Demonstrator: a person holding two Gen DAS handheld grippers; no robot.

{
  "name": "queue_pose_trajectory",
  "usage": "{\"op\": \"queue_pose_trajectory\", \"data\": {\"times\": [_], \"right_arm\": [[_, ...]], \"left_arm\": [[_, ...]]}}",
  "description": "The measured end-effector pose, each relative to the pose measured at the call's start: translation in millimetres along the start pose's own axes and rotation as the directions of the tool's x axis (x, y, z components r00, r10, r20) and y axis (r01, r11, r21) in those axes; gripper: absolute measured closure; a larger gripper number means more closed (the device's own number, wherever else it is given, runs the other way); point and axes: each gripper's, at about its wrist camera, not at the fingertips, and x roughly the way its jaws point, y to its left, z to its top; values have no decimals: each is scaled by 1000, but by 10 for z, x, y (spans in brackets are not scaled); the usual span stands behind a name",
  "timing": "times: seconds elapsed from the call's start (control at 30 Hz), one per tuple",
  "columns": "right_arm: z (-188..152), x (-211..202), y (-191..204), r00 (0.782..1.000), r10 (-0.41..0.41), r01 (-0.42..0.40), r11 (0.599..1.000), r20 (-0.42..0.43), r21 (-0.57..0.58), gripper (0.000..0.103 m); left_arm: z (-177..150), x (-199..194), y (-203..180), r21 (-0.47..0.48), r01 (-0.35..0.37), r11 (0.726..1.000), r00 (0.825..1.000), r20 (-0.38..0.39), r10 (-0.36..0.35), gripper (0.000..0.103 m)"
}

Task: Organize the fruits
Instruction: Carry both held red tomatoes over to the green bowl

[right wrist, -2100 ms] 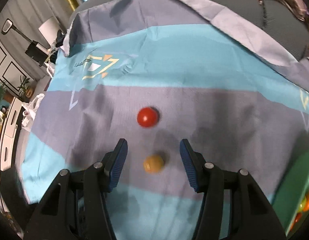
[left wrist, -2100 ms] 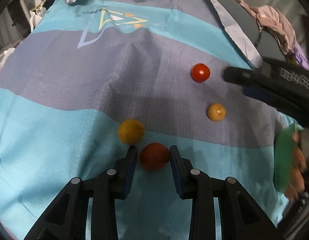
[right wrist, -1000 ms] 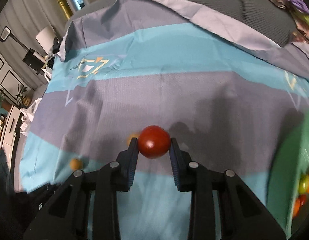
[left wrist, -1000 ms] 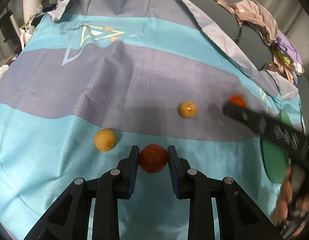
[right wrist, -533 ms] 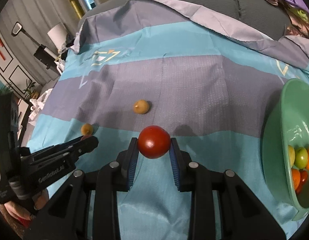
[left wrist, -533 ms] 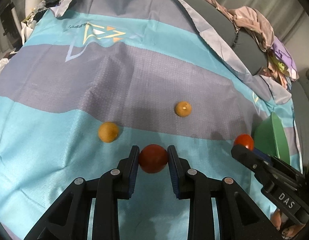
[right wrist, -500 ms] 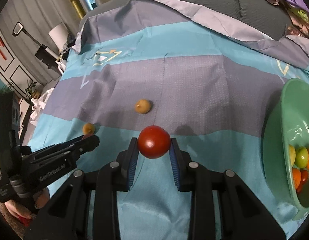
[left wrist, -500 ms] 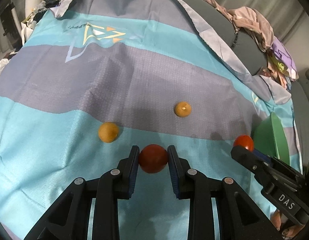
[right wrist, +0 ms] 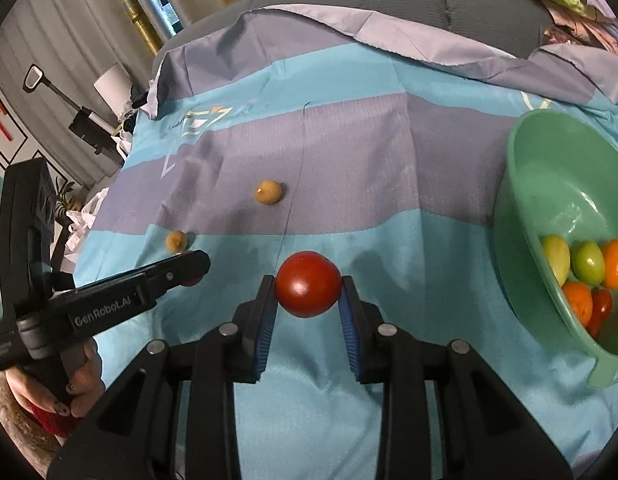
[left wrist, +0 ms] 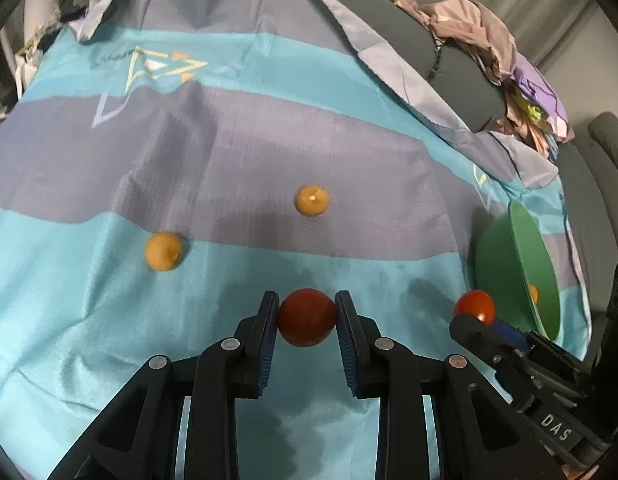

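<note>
Left tongs [left wrist: 307, 316]: clamped on a dark tomato [left wrist: 307, 317], lifted for carrying.
Right tongs [right wrist: 307, 290]: pinching a red tomato [right wrist: 307, 283], bowl [right wrist: 521, 184] at 3 o'clock.
Cloth [right wrist: 349, 140]: two yellow fruits [right wrist: 268, 191] wait at 11 o'clock.

Seen from the left wrist, the green bowl [left wrist: 505, 264] stands nearly edge-on, its contents hidden except for one orange speck, and the right gripper [left wrist: 475, 322] covers the lower part of a red tomato [left wrist: 473, 305] beside the bowl. From the right wrist, the bowl's right side is cut off by the picture's edge, and the left gripper [right wrist: 193, 268] hides nearly all of its own fruit.
</note>
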Motion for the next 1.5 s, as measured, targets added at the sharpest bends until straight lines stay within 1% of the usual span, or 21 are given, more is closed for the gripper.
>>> {"op": "queue_pose_trajectory", "data": {"times": [0.03, 0.1, 0.27, 0.37, 0.5, 0.6, 0.67, 0.73, 0.9, 1.07, 1.1, 1.17, 1.27, 1.5], "right_arm": [[11, -20, -14, 1000, -3, 3, 1000, 7, 4, 72], [41, -85, -46, 999, 2, -2, 1000, 32, 5, 72], [74, -164, -199, 999, -2, 0, 999, 39, 38, 72], [100, -234, -271, 998, -30, 27, 999, 58, 47, 72], [130, -387, -347, 988, -110, 106, 994, 108, 42, 71], [158, -499, -467, 985, -111, 103, 992, 131, 68, 71], [172, -579, -542, 979, -140, 129, 988, 150, 81, 71], [184, -669, -623, 973, -160, 145, 984, 167, 100, 71], [183, -848, -816, 963, -177, 149, 978, 203, 146, 71], [170, -996, -1039, 954, -203, 160, 967, 220, 199, 71], [161, -1032, -1087, 950, -218, 171, 963, 225, 210, 71], [152, -1079, -1183, 943, -242, 189, 954, 228, 233, 70], [135, -1126, -1306, 939, -258, 196, 944, 227, 265, 70], [73, -1240, -1580, 924, -308, 223, 915, 227, 336, 70]], "left_arm": [[8, -19, -32, 9, -11, 1000, 1000, 12, 11, 73], [22, -44, -76, 16, -9, 1000, 1000, 25, 8, 73], [69, -42, -266, 37, 11, 999, 999, 39, -13, 73], [84, -34, -414, 55, 18, 998, 998, 57, -21, 73], [128, -20, -623, 81, 31, 996, 996, 75, -37, 73], [149, -13, -782, 108, 42, 993, 995, 88, -51, 73], [158, 3, -890, 126, 49, 991, 994, 91, -61, 73], [161, 25, -999, 143, 57, 988, 993, 90, -70, 73], [141, 69, -1314, 194, 83, 978, 992, 80, -100, 73], [135, 116, -1610, 231, 98, 968, 990, 75, -118, 73], [134, 131, -1663, 237, 101, 966, 990, 72, -121, 73], [129, 153, -1747, 244, 102, 964, 990, 70, -123, 73], [117, 194, -1889, 259, 102, 960, 990, 66, -123, 73], [63, 314, -2229, 307, 115, 945, 989, 50, -137, 73]]}}
